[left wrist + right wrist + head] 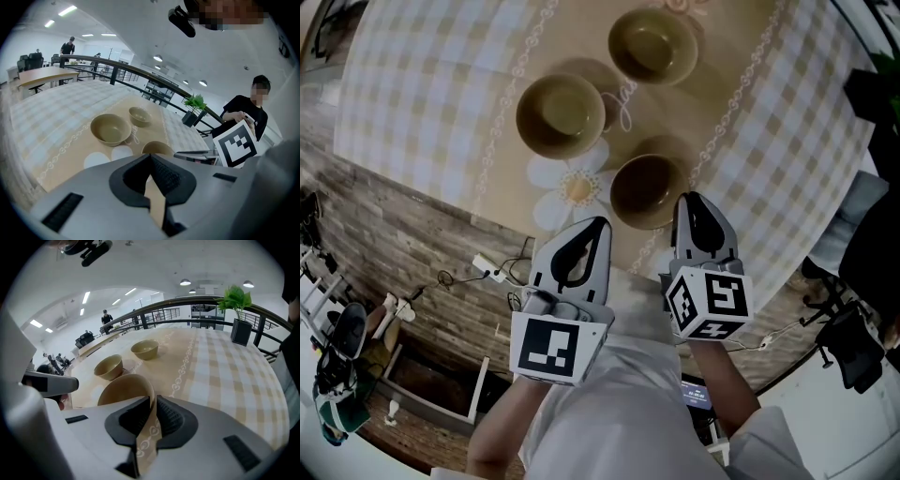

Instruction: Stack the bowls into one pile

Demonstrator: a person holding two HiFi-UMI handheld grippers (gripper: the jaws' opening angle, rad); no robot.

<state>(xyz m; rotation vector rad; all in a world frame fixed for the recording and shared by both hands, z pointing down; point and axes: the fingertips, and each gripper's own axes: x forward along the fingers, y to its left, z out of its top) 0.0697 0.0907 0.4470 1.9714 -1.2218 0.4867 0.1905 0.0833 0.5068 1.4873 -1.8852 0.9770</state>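
Three olive bowls stand apart on the checked tablecloth [422,84]: a large one [561,114] [111,129] [108,366], a far one [652,44] [139,116] [144,349], and the nearest one [647,190] [157,149] [123,390]. My right gripper [686,200] [151,399] sits at the nearest bowl's right rim, and its jaws look shut on that rim. My left gripper [600,225] [151,156] hangs over the table's near edge, left of that bowl, shut and holding nothing.
A potted plant [236,298] [194,102] stands beyond the table by a dark railing [187,300]. A seated person in black [246,112] is off to the right. On the floor below lie a power strip [487,270] and cables.
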